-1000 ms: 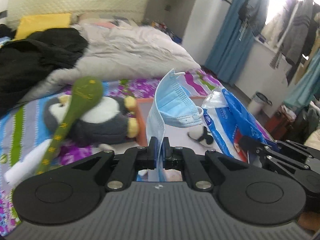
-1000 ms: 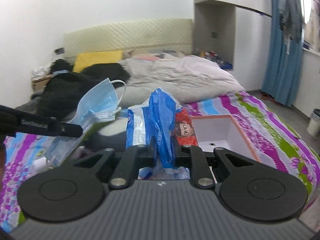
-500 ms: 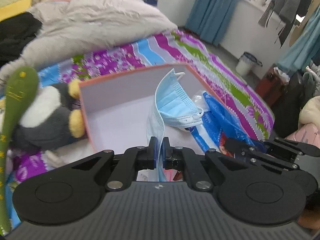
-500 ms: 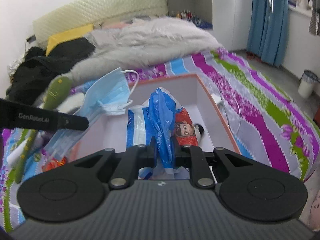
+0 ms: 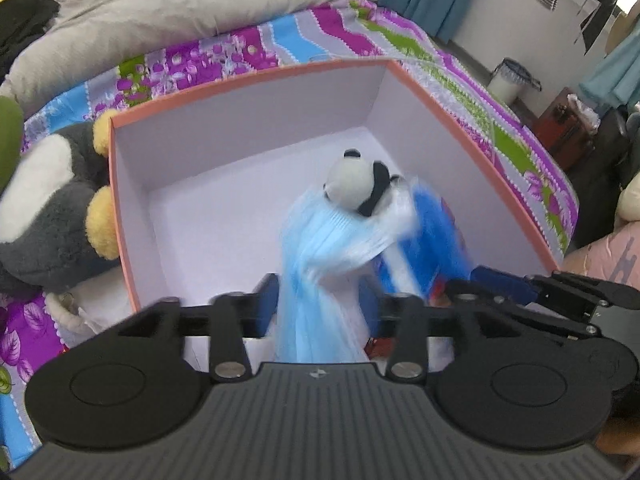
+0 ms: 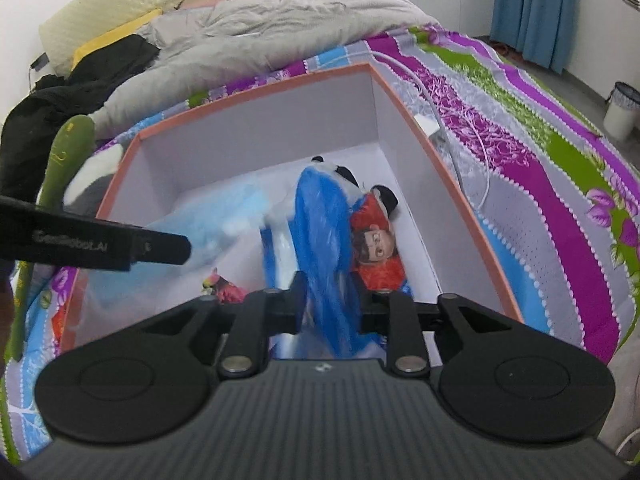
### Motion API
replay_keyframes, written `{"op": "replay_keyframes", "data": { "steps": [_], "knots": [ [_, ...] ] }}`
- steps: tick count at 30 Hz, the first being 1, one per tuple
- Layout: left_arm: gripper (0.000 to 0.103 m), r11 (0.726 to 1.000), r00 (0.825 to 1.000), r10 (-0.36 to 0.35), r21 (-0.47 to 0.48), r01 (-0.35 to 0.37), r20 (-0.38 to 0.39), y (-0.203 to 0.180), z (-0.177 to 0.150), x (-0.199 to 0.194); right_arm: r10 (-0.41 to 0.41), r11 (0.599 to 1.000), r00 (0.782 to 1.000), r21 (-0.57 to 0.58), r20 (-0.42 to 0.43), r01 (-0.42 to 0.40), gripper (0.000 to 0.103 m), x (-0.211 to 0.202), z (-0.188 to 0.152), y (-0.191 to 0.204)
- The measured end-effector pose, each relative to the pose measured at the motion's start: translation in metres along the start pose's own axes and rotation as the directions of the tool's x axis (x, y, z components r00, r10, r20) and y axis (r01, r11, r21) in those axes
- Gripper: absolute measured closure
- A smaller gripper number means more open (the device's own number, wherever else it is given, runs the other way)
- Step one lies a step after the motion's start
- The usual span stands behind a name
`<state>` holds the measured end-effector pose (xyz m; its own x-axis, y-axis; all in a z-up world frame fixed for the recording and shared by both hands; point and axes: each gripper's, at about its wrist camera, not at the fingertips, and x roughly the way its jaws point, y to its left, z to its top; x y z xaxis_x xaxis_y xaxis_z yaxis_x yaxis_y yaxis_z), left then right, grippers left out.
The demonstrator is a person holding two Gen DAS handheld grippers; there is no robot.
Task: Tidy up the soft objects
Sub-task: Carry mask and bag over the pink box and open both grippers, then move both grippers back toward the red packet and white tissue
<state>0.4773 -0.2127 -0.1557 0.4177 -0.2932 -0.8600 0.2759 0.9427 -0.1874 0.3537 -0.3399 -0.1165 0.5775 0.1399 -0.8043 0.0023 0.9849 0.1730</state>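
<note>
Above the orange-rimmed white cardboard box (image 5: 460, 132), my left gripper (image 5: 320, 304) jaws have just been opening, releasing the pale-blue pleated face mask (image 5: 320, 248); my right gripper (image 6: 328, 300), also opening, brackets the blue plastic bag (image 6: 320, 232) at 12 o'clock.

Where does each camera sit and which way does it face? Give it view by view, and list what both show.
Left wrist: on the left gripper, looking down into the orange-rimmed box; its own open fingers around the falling face mask, right gripper at right.
Right wrist: on the right gripper, facing down into the box; its fingers, just opened, flank the blue plastic bag; a left finger enters from left.
Shared: box, mask, bag, panda plush, bedspread.
</note>
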Motion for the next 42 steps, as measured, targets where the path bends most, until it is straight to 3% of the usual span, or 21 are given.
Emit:
{"op": "replay_keyframes", "data": {
  "steps": [6,14,28,36,42],
  "knots": [
    [0.052,1.0,0.999,-0.003,-0.001,0.003,0.05,0.002,-0.004,-0.03,-0.005,1.0,0.999,0.006,0.037,0.005,0.055,-0.021,0.002,0.006],
    [0.052,1.0,0.984,-0.008,0.013,0.006,0.175,-0.004,-0.026,-0.112,0.002,1.0,0.99,-0.005,0.144,-0.002,0.055,-0.083,0.003,0.028],
    [0.052,1.0,0.93,0.002,0.018,-0.009,0.368,0.003,-0.103,-0.255,0.068,0.996,0.951,-0.074,0.301,-0.047,0.055,-0.187,-0.03,0.084],
    [0.052,0.999,0.91,0.029,-0.027,-0.019,0.415,0.024,-0.159,-0.304,0.121,0.989,0.934,-0.121,0.336,-0.084,0.055,-0.219,-0.058,0.114],
    [0.052,0.997,0.904,0.056,-0.075,-0.026,0.425,0.041,-0.19,-0.322,0.154,0.984,0.93,-0.14,0.333,-0.113,0.055,-0.224,-0.076,0.13]
  ]
}}
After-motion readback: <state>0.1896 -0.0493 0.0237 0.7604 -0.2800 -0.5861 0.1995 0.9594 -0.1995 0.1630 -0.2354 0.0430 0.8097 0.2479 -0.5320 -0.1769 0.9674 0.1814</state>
